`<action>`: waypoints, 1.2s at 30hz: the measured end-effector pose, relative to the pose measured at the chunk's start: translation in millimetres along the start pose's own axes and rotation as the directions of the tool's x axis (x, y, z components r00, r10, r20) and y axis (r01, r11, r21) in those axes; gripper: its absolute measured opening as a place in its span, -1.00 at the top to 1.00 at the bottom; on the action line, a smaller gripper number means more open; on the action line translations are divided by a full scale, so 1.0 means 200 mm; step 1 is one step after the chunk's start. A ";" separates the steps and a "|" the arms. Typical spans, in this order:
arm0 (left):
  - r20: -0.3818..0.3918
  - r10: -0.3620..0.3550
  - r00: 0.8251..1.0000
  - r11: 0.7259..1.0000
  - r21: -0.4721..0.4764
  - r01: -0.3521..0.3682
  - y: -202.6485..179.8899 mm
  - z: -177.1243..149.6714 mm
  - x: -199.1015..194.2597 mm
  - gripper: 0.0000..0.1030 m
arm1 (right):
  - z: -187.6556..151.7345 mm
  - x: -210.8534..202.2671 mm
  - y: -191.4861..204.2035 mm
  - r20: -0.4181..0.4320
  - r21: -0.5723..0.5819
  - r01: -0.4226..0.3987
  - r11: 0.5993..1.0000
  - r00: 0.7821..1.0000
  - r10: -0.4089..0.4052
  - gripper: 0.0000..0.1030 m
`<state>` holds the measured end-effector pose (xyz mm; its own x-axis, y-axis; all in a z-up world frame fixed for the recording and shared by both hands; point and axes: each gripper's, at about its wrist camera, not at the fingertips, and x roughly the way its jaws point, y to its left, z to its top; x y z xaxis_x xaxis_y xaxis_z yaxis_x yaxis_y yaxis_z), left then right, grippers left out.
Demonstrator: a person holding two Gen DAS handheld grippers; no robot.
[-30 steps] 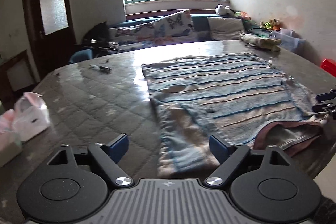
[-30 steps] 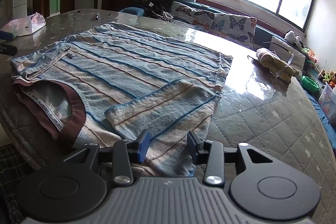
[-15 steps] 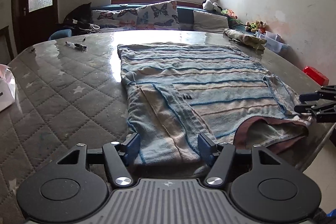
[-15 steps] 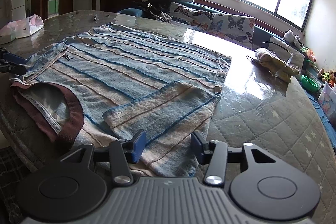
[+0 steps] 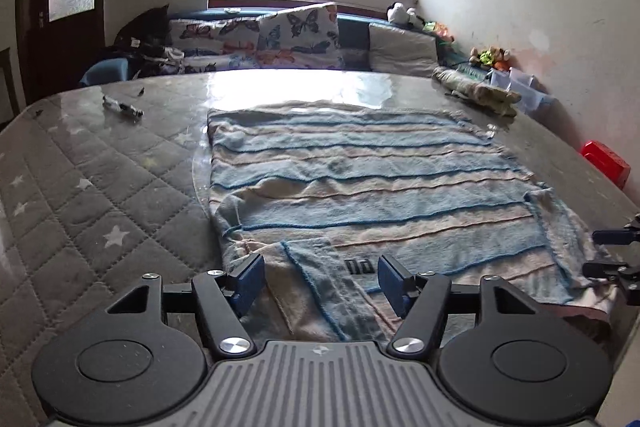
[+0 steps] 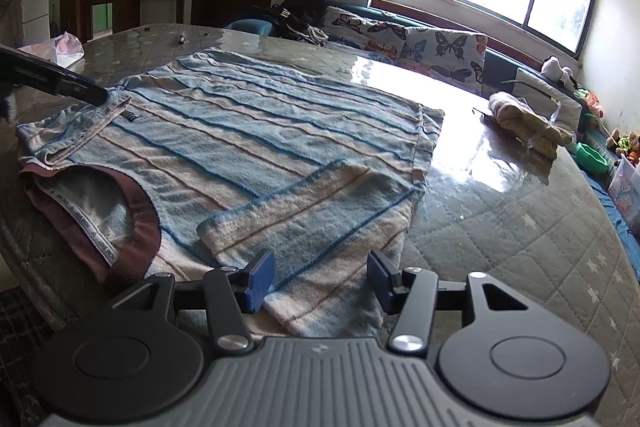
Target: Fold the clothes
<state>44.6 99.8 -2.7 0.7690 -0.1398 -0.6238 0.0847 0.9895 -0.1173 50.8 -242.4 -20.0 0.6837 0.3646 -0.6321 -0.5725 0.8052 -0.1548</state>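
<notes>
fuzzy striped sweater flat on quilted table; left claw spread, right claw opening over sleeves.

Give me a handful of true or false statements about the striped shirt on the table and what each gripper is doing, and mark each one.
1. The striped shirt lies spread flat on the quilted table. True.
2. Both sleeves are stretched straight out to the sides. False: the sleeve by the right gripper is folded in over the body.
3. The right gripper is clamped on cloth. False: its jaws are opening, with the sleeve's edge between them, unpressed.
4. The left gripper is at the shirt's other shoulder, jaws apart. True.
5. The collar band is dark maroon. True.
6. The shirt is already folded in half. False: its full body is laid out.
</notes>
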 end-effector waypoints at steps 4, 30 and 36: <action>-0.017 0.011 1.000 1.000 0.005 -0.011 0.01 -0.02 0.03 -0.35 | 0.01 0.02 0.00 0.000 0.006 -0.011 1.000 1.000 0.011 -0.03; -0.025 -0.087 0.996 0.855 0.510 0.088 -0.27 -0.39 -0.36 -0.39 | -0.06 -0.20 0.14 -0.052 -0.179 -0.090 0.980 0.995 0.082 -0.08; -0.020 -0.112 0.994 0.813 0.573 0.103 -0.29 -0.42 -0.37 -0.29 | -0.07 -0.18 0.17 -0.068 -0.206 -0.112 0.972 0.993 0.100 -0.08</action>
<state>-70.6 48.9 -13.9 0.7419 -0.2504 -0.6220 0.5110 0.8118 0.2827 0.2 -234.3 -13.1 0.5903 0.4109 -0.6948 -0.7268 0.6450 -0.2361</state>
